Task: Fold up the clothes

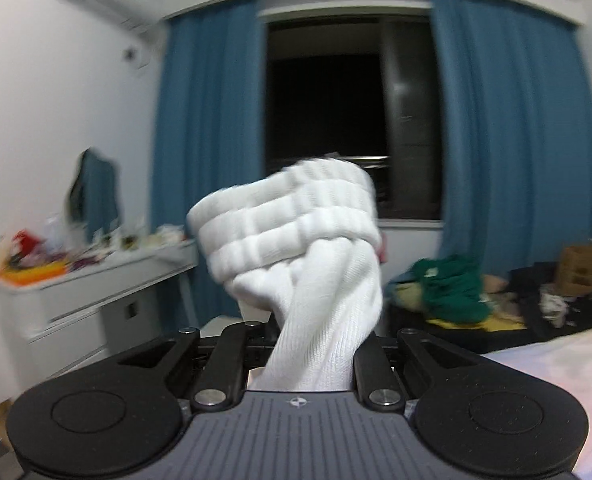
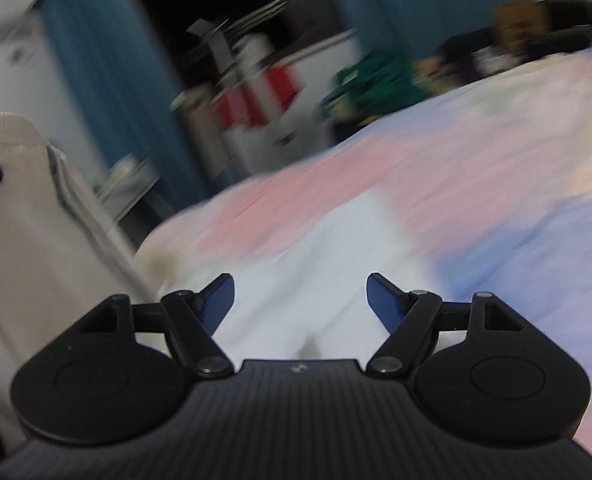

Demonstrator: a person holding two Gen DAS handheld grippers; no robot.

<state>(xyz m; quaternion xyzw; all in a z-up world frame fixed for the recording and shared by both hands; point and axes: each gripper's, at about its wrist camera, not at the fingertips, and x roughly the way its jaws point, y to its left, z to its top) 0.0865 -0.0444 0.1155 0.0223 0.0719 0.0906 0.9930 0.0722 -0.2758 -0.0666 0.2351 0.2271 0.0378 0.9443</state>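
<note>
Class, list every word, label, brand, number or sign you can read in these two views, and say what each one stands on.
No readable text in either view.
Left tool: a small round emblem on its body, no letters.
Right tool: the same emblem, blurred.
Cardboard box: any print too blurred to read.
Sock: plain white.

Before you, the bed (image 2: 435, 184) wears a pastel pink, blue and white cover, nothing discernible lying on it

right tongs (image 2: 299, 300) spread, empty | above pastel bedsheet (image 2: 435, 184)
</note>
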